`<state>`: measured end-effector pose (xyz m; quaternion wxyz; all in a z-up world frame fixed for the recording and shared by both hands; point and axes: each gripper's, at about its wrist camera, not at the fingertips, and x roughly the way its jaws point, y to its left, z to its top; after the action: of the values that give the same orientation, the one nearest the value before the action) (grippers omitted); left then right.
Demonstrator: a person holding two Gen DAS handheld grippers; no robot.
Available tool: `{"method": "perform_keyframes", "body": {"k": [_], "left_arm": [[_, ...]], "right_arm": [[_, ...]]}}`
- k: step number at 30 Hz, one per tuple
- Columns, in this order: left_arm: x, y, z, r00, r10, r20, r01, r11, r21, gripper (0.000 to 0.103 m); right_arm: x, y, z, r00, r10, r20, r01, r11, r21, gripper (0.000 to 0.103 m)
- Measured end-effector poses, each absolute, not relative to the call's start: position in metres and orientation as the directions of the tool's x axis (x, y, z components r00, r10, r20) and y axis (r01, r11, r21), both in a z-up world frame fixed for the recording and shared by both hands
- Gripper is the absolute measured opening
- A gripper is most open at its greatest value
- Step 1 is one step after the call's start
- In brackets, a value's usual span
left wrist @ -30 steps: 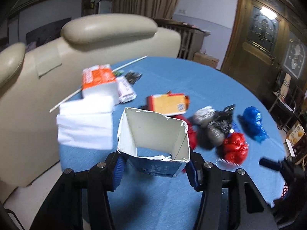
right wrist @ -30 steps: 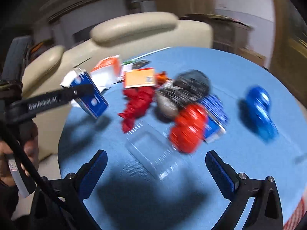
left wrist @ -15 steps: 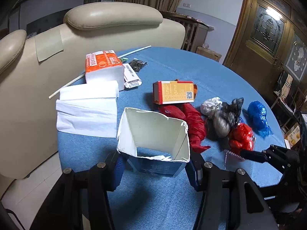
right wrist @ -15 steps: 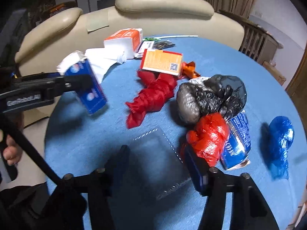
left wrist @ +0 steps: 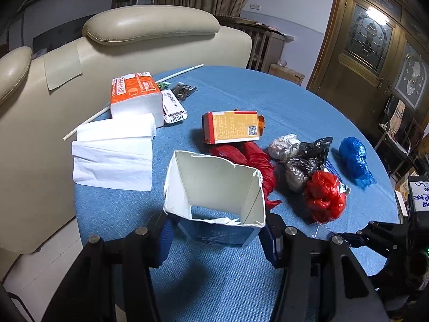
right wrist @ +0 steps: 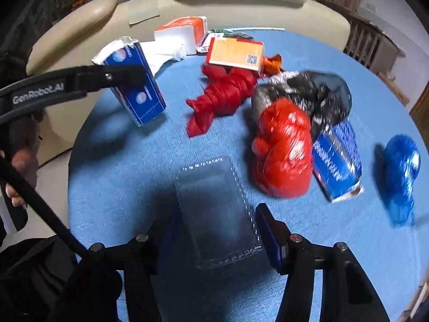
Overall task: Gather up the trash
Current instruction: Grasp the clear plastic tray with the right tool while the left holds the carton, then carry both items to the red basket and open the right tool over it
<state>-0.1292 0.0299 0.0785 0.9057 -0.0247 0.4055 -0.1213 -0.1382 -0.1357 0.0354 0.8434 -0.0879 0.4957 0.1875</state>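
My left gripper [left wrist: 217, 230] is shut on an open-topped blue carton [left wrist: 214, 185], held upright just above the blue tablecloth; the carton [right wrist: 139, 94] also shows at the left of the right wrist view. A clear plastic tray [right wrist: 217, 209] lies flat on the cloth. My right gripper [right wrist: 217, 225] points down over it, its jaws closing, with the blue pads touching the tray's two long edges. A crumpled red bag [right wrist: 281, 147] sits just beyond the tray to the right.
Loose trash lies across the round table [right wrist: 120, 174]: a twisted red bag [right wrist: 222, 94], a black and grey bag [right wrist: 308, 91], a blue packet [right wrist: 335, 158], a blue bag [right wrist: 402, 166], an orange box [right wrist: 236, 52]. A tissue pack [left wrist: 134, 94] and white tissues [left wrist: 115, 153] lie near the beige sofa [left wrist: 150, 26].
My right gripper dropped onto the clear tray, rolled, and its jaws went from wide open to closed on the tray's sides. The left gripper kept the carton almost still.
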Motion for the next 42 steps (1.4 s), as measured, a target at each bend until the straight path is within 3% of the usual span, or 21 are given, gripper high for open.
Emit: {"method": "perform_keyframes", "body": {"k": [17,28,36,42], "left_arm": [[-0.146,-0.038,0.099,0.63,-0.318,-0.709,0.359,0.928,-0.097,0.057],[-0.178,-0.127,0.124,0.567,-0.451,-0.689,0.547,0.832,-0.095,0.057],[-0.205,-0.181,0.139,0.522,-0.534,-0.665,0.654,0.751,-0.09,0.057],[-0.221,-0.218,0.145,0.476,-0.586,-0.656,0.719,0.689,-0.093,0.057]], "right_arm": [[-0.222,-0.224,0.069,0.656,0.227,-0.72,-0.016,0.958,0.288,0.053],[-0.292,-0.311,0.09,0.777,0.067,-0.627,0.22,0.903,0.369,0.053],[-0.327,-0.374,0.112,0.798,-0.119,-0.59,0.378,0.863,0.336,0.053],[-0.375,-0.415,0.096,0.745,-0.235,-0.625,0.518,0.793,0.32,0.053]]}}
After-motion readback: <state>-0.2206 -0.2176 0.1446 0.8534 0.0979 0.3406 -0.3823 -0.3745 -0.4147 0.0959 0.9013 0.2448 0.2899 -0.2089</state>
